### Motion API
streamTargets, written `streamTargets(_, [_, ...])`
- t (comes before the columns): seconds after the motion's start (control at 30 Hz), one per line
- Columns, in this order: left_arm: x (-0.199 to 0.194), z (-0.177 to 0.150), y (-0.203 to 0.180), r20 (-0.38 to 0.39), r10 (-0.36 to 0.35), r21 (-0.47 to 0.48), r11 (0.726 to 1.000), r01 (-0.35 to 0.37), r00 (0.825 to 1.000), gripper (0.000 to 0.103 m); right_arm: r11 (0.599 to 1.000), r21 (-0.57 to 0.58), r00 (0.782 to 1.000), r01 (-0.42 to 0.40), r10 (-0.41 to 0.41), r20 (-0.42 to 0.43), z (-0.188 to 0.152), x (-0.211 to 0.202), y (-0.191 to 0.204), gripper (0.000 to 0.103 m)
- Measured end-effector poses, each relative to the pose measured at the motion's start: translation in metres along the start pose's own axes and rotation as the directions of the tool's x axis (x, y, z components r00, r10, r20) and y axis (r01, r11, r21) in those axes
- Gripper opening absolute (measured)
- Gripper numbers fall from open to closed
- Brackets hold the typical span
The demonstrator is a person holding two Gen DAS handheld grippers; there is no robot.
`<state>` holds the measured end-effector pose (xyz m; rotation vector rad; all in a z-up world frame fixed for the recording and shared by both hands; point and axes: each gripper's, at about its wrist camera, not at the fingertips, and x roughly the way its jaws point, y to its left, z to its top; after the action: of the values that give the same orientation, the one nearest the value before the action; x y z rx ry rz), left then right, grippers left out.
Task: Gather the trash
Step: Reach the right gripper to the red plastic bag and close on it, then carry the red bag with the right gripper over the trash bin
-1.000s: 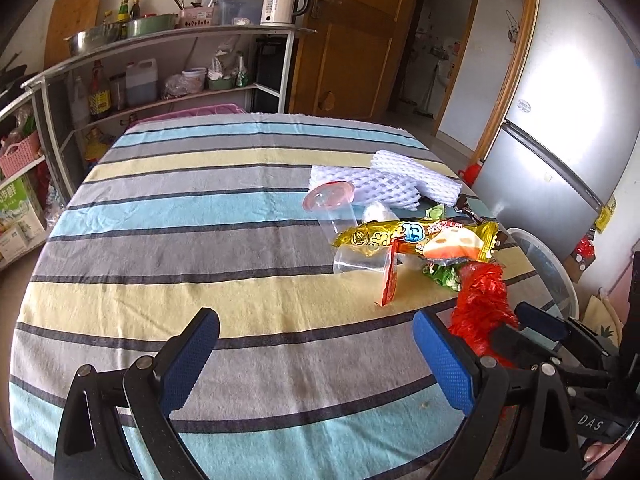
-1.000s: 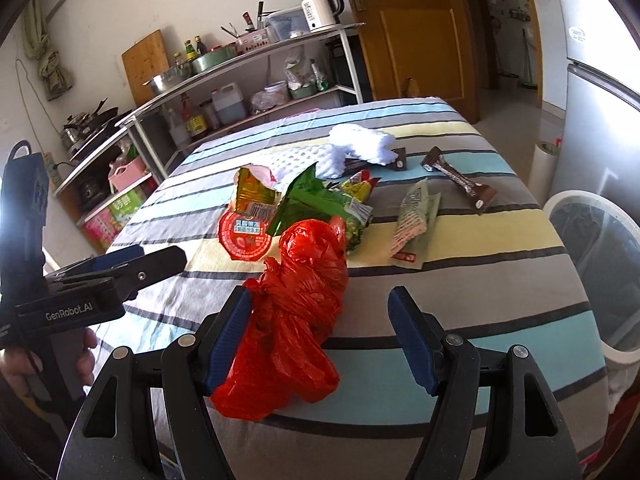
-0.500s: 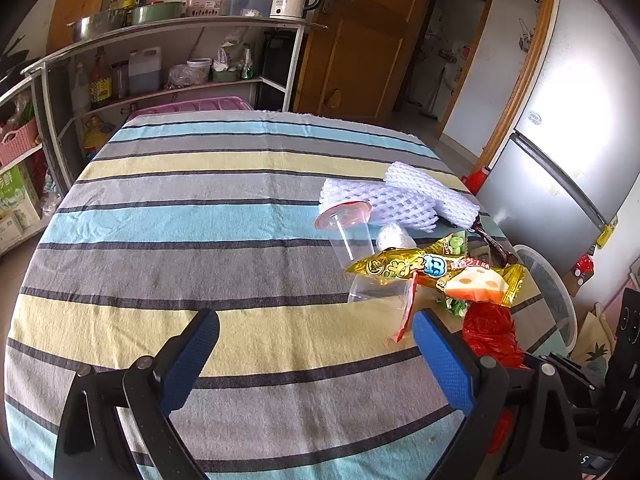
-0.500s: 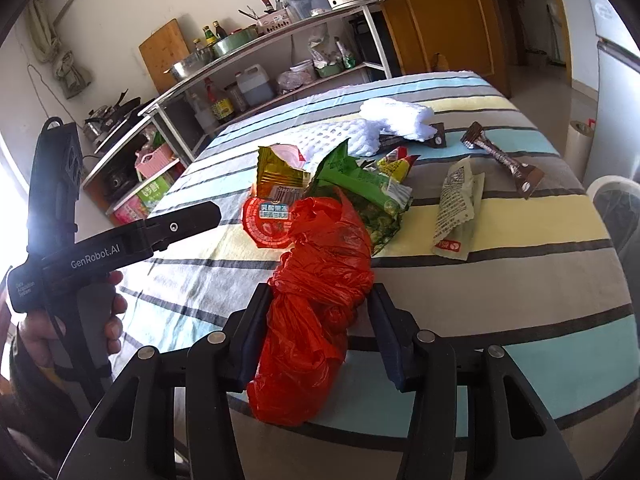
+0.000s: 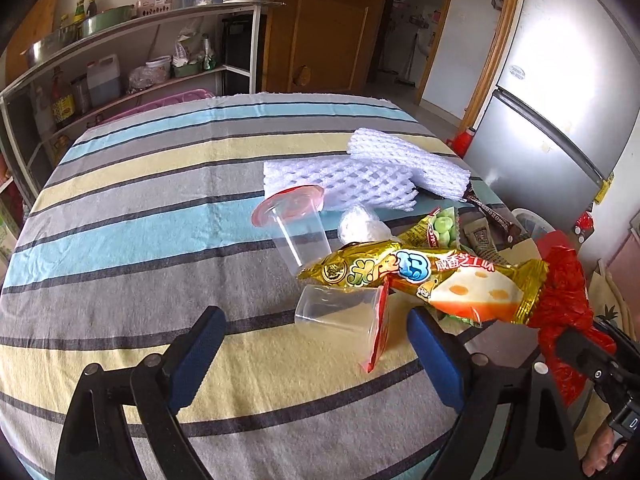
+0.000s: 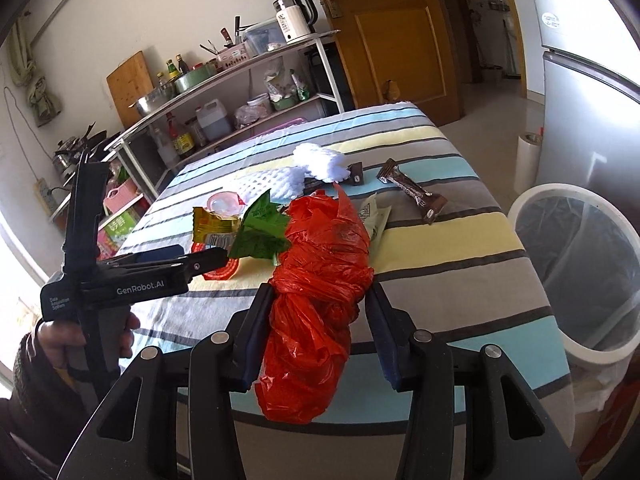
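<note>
My right gripper (image 6: 320, 312) is shut on a crumpled red plastic bag (image 6: 320, 280) and holds it above the table's near edge; the bag also shows in the left wrist view (image 5: 564, 300). My left gripper (image 5: 316, 348) is open and empty, just short of a tipped clear cup (image 5: 336, 312). Trash lies on the striped tablecloth (image 5: 160, 240): a gold snack wrapper (image 5: 420, 276), a second clear cup with a red lid (image 5: 296, 220), white foam netting (image 5: 360, 176), a green wrapper (image 6: 260, 232) and a brown bar wrapper (image 6: 412, 192).
A white trash bin with a clear liner (image 6: 576, 272) stands on the floor right of the table. A fridge (image 5: 560, 100) is beyond it. A metal shelf with bottles and a kettle (image 5: 140, 60) stands behind the table. A wooden door (image 6: 392, 40) is at the back.
My right gripper closed on the red bag and lifted it off the table. My left gripper moved forward toward the tipped clear cup and stayed open.
</note>
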<state>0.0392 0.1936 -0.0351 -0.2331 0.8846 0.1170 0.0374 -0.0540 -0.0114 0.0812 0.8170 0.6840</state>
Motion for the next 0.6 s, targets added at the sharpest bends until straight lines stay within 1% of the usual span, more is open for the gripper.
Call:
streamTargets(0.07, [0.006,0.001,0.001,-0.025,0.008,-0.009,1.0,-0.008,1.0,0.089,1.0,0.004,1.0,0.004,-0.004,-0.002,-0.001,0.0,-0.002,0.048])
streamTargets(0.17, [0.006,0.0,0.002,-0.018,0.008,-0.008,1.0,-0.008,1.0,0.081,1.0,0.01,1.0,0.005,-0.005,-0.003,-0.001,0.004,-0.004,0.047])
streamTargets(0.23, [0.005,0.001,0.001,-0.015,-0.006,-0.005,1.0,0.006,1.0,0.069,1.0,0.011,1.0,0.007,-0.007,-0.002,0.0,0.004,-0.005,0.047])
streamTargets(0.27, [0.005,0.001,0.0,-0.015,-0.008,-0.001,1.0,0.008,1.0,0.067,1.0,0.014,1.0,0.007,-0.007,-0.001,0.0,0.004,-0.005,0.047])
streamTargets(0.33, [0.006,0.001,-0.002,-0.016,-0.012,0.01,1.0,0.012,1.0,0.058,1.0,0.016,1.0,0.006,-0.006,-0.002,0.0,0.004,-0.006,0.047])
streamTargets(0.37, [0.005,0.001,-0.003,-0.017,-0.015,0.013,1.0,0.015,1.0,0.056,1.0,0.017,1.0,0.008,-0.008,-0.001,0.0,0.005,-0.008,0.047])
streamTargets(0.43, [0.005,0.0,-0.005,-0.015,-0.017,0.015,1.0,0.017,1.0,0.044,1.0,0.023,1.0,0.011,-0.011,0.0,0.0,0.004,-0.009,0.047])
streamTargets(0.6, [0.001,-0.001,-0.007,-0.016,0.001,0.021,1.0,0.0,1.0,0.042,0.999,0.031,1.0,0.019,-0.019,0.009,-0.002,0.001,-0.012,0.047])
